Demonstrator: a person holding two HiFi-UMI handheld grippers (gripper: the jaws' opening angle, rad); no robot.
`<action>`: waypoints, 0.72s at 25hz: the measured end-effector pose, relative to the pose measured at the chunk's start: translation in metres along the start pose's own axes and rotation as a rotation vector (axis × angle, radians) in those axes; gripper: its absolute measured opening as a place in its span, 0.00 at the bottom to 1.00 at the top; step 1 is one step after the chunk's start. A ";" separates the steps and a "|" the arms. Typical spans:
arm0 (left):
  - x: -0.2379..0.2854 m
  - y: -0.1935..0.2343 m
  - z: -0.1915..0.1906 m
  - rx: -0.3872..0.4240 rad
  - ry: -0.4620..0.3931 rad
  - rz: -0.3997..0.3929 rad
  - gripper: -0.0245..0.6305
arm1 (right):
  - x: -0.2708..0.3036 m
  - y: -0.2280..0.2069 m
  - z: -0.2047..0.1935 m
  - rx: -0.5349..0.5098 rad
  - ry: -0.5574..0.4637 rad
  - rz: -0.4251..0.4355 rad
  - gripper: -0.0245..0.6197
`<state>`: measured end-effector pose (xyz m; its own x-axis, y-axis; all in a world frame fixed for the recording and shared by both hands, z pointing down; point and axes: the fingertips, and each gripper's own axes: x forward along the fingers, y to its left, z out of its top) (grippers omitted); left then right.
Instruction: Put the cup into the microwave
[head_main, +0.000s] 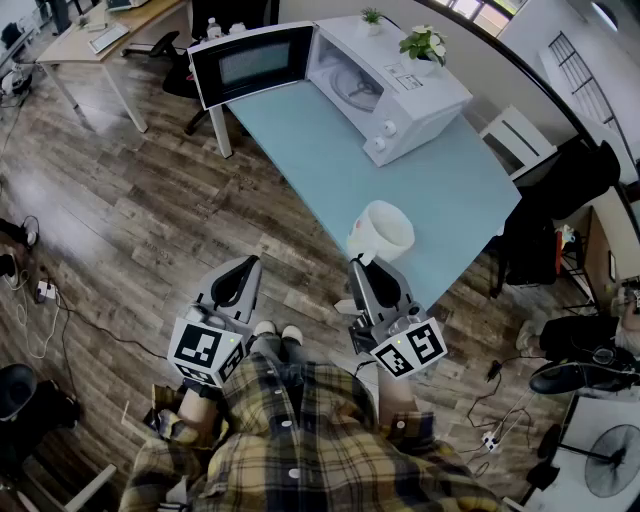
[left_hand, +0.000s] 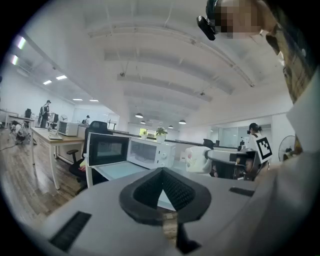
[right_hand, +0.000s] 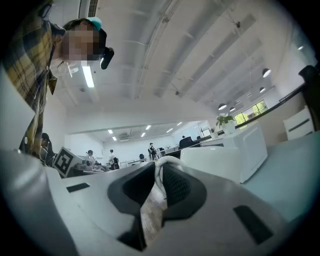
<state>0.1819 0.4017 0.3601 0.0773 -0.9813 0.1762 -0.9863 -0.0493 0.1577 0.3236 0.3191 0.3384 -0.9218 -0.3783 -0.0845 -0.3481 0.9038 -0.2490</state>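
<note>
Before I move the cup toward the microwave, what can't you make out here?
- Whether the cup holds anything: washed out in the head view, seen side-on in the right gripper view.
- Whether the cup rests on the table or is lifted: the left tool covers its base in the left gripper view.
- Back of the microwave inside: hidden by its own top, head view.

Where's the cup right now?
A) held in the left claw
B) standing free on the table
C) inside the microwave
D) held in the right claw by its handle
D: the right claw is closed on the handle of the cup, while the left claw holds nothing.
</note>
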 end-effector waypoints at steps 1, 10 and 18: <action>0.000 0.000 -0.001 0.001 0.002 0.002 0.02 | -0.001 -0.001 0.001 0.004 -0.006 0.003 0.12; -0.003 -0.001 -0.007 -0.004 0.002 0.046 0.02 | -0.001 -0.002 0.002 0.030 -0.027 0.055 0.13; 0.015 0.019 -0.005 -0.020 -0.011 0.052 0.02 | 0.021 -0.014 0.003 0.015 -0.023 0.062 0.13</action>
<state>0.1654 0.3874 0.3700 0.0239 -0.9844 0.1741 -0.9858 0.0058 0.1681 0.3099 0.2978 0.3376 -0.9373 -0.3262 -0.1228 -0.2874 0.9227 -0.2570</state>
